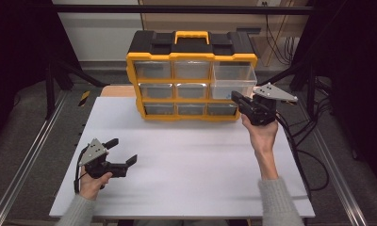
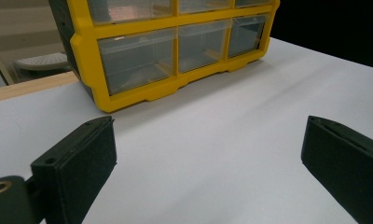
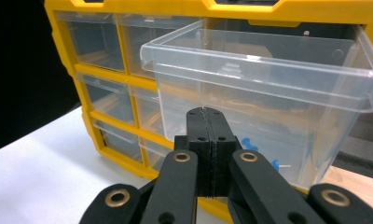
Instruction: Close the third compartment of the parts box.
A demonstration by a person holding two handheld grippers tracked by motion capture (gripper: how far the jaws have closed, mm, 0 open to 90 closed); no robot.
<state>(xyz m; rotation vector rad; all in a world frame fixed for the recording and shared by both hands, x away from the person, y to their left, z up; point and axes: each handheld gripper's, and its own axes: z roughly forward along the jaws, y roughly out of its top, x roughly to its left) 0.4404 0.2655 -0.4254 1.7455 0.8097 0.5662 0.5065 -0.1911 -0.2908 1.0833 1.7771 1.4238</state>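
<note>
A yellow and black drawer cabinet (image 1: 191, 57) stands at the back of the white table (image 1: 186, 165). Its large clear drawer (image 1: 233, 79) at the upper right is pulled partway out. In the right gripper view the drawer (image 3: 268, 79) holds a few small blue pieces (image 3: 250, 144) near its bottom. My right gripper (image 1: 236, 97) is at the drawer's front, and in its own view the right gripper (image 3: 206, 113) has both jaws pressed together with nothing visible between them. My left gripper (image 1: 123, 150) rests low over the table's front left, open and empty. From the left gripper (image 2: 208, 158) the cabinet (image 2: 128, 95) is seen farther off.
The cabinet's smaller clear drawers (image 1: 152, 69) are pushed in. A wooden board (image 1: 117, 91) lies behind the table at the left. Metal rails (image 1: 31, 150) run along both sides, and cables (image 1: 314, 155) trail on the floor at the right.
</note>
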